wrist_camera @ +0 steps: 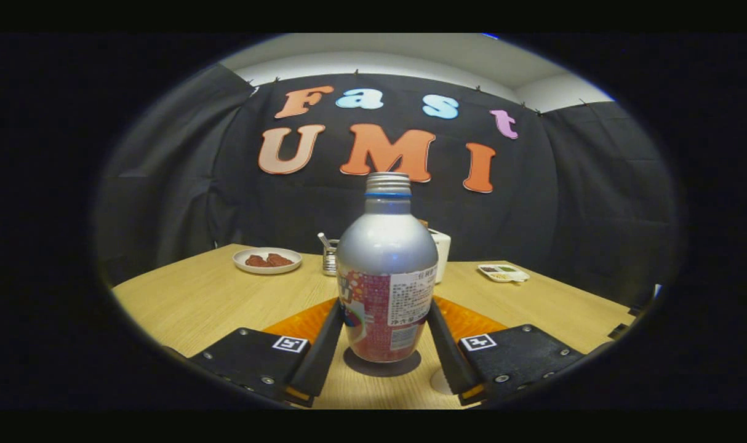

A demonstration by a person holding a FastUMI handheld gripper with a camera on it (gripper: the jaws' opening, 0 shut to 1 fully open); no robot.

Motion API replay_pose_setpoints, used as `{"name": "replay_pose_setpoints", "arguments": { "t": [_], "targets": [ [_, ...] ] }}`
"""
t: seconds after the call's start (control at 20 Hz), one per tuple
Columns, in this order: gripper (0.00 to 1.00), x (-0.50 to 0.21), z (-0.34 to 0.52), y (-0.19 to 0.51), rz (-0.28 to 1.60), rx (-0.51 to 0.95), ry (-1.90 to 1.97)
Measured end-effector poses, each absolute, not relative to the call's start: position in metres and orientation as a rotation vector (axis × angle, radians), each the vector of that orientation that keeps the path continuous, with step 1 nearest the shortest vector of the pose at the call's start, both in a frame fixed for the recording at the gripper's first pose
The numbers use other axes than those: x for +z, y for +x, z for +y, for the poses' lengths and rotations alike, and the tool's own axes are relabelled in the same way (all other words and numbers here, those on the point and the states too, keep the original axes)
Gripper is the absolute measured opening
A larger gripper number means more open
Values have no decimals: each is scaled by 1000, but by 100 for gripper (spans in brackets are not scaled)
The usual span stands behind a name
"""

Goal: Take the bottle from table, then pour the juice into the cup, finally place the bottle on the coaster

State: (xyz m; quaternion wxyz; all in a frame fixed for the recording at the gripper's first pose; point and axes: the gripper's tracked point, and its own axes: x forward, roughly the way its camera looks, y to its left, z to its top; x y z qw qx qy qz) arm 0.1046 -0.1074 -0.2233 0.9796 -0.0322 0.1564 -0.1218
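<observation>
Gripper (386, 335) fingers press both flanks of the bottle (386, 277), which stands upright on a dark round coaster (381, 364) on the table (207, 301). Looks like the final placing step; next likely just release and back off. White cup (441, 253) sits just behind.

The bottle (386, 277) label's print is too small to read.

Matt metal bottle (386, 264) with paper label; wood-grain table (195, 301).
</observation>
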Motion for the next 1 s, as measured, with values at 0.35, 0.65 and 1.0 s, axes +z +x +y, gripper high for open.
{"name": "replay_pose_setpoints", "arguments": {
  "t": [0.35, 0.65, 1.0],
  "targets": [
    [76, -256, -110, 108, 383, -262, -31],
    [76, -269, -111, 114, 396, -271, -31],
    [81, -275, -109, 112, 426, -280, -64]
  ]
}}
